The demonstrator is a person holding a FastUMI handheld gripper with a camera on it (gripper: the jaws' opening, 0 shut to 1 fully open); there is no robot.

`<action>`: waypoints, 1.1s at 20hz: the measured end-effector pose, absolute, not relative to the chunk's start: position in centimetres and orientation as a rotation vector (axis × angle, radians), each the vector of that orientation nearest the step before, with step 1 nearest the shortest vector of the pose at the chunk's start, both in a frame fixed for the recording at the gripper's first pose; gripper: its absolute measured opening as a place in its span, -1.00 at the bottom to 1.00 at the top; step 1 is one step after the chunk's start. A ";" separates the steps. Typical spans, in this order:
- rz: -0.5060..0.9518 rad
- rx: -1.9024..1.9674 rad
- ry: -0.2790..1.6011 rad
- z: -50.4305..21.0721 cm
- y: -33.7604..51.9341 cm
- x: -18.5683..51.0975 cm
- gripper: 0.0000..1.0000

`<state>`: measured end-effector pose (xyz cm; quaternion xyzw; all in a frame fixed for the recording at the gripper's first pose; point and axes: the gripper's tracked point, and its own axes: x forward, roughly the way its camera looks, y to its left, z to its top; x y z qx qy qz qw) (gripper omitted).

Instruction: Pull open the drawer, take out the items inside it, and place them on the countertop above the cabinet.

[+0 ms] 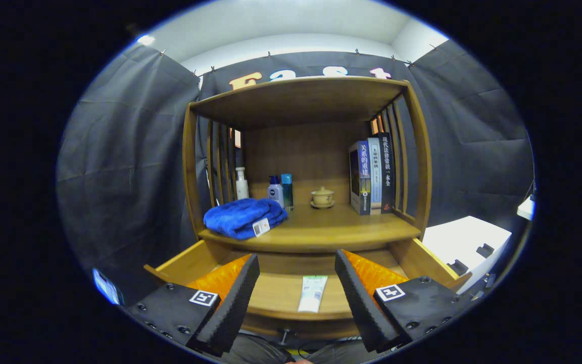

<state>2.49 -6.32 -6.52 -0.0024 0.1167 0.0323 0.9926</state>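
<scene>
The wooden drawer (pixel 185 263) under the cabinet stands pulled open. A white tube with a green end (pixel 312 293) lies flat on the drawer's floor, lengthwise between my two fingers and slightly below them. My gripper (pixel 297 265) hovers above the open drawer, open, with nothing held. On the countertop (pixel 331 230) above the drawer rests a folded blue towel (pixel 243 216) with a white tag, at its left front.
At the back of the countertop stand a white bottle (pixel 241 183), two small blue bottles (pixel 281 191), a lidded tea cup on a saucer (pixel 322 196) and several upright books (pixel 372 172). A white table (pixel 465 237) sits right of the cabinet. The drawer knob (pixel 285 334) is below.
</scene>
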 end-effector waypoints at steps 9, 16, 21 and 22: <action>0.105 0.019 0.725 -14.9 -6.4 11.2 0.96; 0.089 -0.023 1.049 -21.4 -7.0 9.6 0.96; 0.013 -0.083 1.208 -25.1 -9.7 8.4 0.95; 0.002 -0.087 1.240 -25.7 -10.2 8.2 0.94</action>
